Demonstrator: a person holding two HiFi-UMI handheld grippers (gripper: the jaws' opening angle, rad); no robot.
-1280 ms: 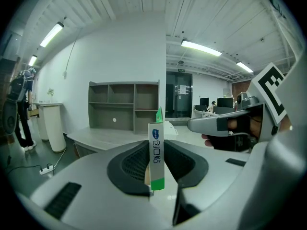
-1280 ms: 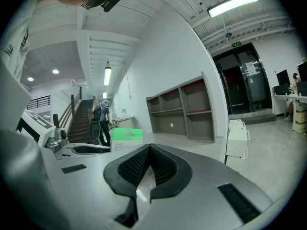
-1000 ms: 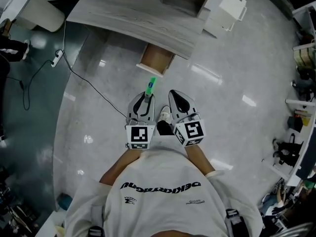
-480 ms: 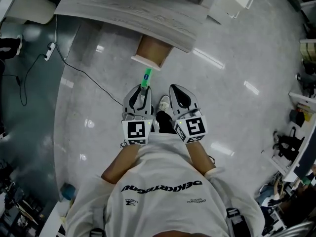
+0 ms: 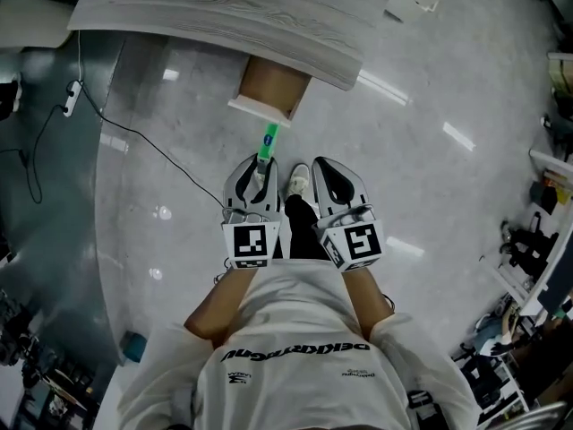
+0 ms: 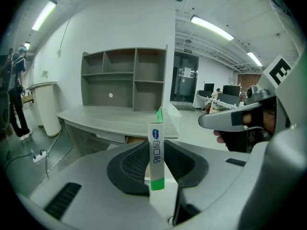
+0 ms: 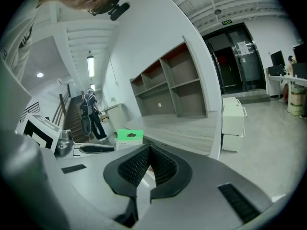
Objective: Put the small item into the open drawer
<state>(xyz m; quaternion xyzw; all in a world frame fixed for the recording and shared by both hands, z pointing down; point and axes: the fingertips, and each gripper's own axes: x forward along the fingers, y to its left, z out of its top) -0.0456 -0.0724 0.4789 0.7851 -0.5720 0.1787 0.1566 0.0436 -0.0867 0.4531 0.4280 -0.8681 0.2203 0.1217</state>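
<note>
While around box (image 5: 269, 140), left gripper (image 5: 259, 170) forward

— How many grippers do you count?
— Two: the left gripper (image 5: 261, 167) and the right gripper (image 5: 324, 168), side by side mid-frame in the head view.
— Boxes?
— One small box (image 5: 269, 140), green and white.
— Furniture?
— One open drawer (image 5: 258, 109) just above it, under one grey desk (image 5: 224, 16) along the top.
— Anything else?
— One black cable (image 5: 134, 137) at the left, and one white shoe (image 5: 298, 182).
</note>
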